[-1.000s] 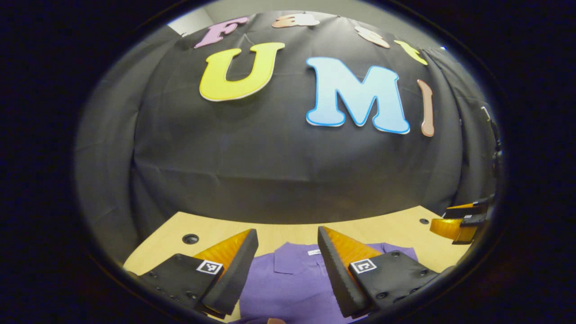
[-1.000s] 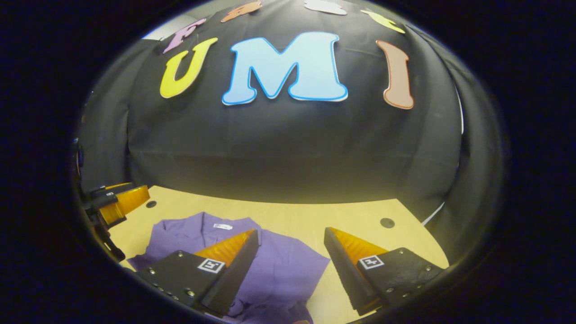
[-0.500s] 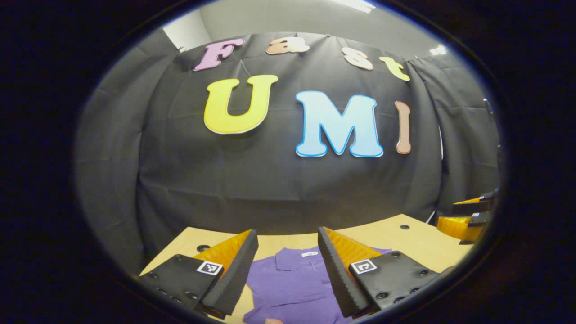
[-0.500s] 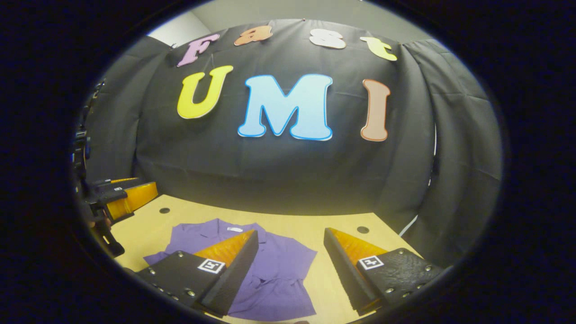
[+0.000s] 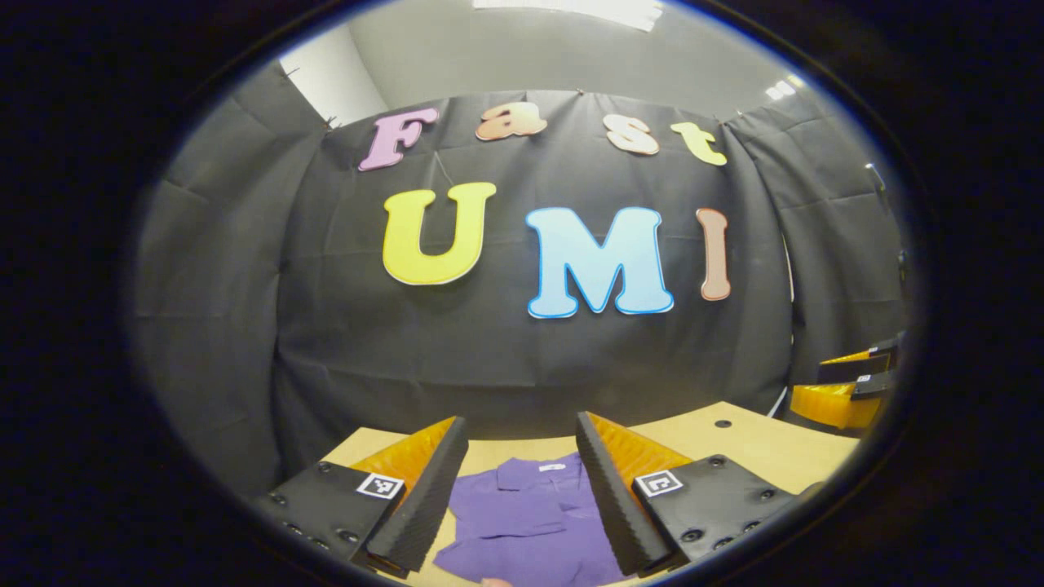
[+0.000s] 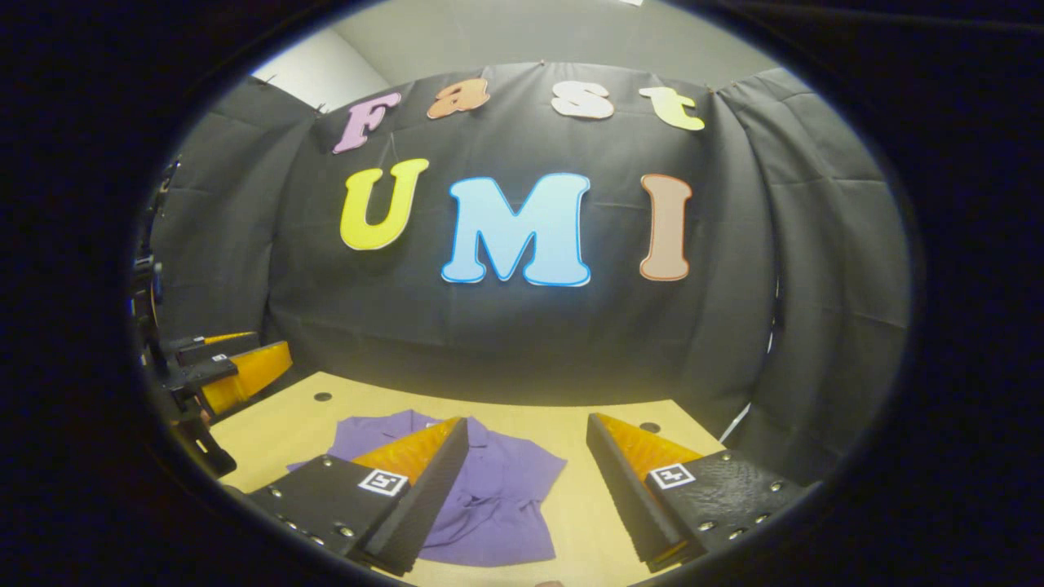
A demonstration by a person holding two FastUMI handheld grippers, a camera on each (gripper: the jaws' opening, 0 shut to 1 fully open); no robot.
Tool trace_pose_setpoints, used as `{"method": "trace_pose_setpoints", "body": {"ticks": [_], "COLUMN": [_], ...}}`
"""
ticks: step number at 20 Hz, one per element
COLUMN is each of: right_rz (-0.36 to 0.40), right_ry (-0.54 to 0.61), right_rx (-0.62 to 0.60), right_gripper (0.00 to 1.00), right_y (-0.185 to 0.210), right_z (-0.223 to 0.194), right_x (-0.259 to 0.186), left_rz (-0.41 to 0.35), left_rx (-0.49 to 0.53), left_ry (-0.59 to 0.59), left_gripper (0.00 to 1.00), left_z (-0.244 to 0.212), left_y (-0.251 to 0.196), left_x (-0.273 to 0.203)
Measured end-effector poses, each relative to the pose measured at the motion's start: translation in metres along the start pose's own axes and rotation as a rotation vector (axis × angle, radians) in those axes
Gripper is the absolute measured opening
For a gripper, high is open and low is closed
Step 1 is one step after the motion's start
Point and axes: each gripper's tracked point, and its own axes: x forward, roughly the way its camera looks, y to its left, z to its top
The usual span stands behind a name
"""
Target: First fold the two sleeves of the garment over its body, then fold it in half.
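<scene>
A purple collared shirt (image 5: 522, 522) lies flat on the light wooden table (image 5: 758, 444), collar towards the far wall. In the right gripper view the shirt (image 6: 506, 497) spreads on the table (image 6: 269, 432) with a short sleeve out to the right. My left gripper (image 5: 522, 452) is open above the near part of the shirt, holding nothing. My right gripper (image 6: 526, 448) is open as well, raised over the shirt's right side. Each gripper shows at the edge of the other's view: the right gripper (image 5: 848, 387) and the left gripper (image 6: 216, 371).
Black cloth walls close the booth behind and beside the table. Small round holes (image 6: 650, 427) sit near the table's far corners. Bare wood lies to the right of the shirt (image 6: 603, 530).
Both grippers have drawn back and risen from the shirt, so it looks smaller and farther off. More of the wall's top and the ceiling now shows. Both stayed open.
</scene>
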Motion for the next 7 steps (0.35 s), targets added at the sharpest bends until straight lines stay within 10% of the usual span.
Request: {"method": "trace_pose_setpoints", "body": {"ticks": [7], "right_rz": [0.045], "right_ry": [-0.013], "right_rx": [-0.013], "right_gripper": [0.92], "right_y": [-0.025], "right_z": [-0.010], "right_x": [-0.032], "left_rz": [0.049], "left_rx": [-0.022], "left_ry": [-0.023], "left_gripper": [0.85], "left_z": [0.009], "left_y": [-0.038], "left_x": [-0.037]}}
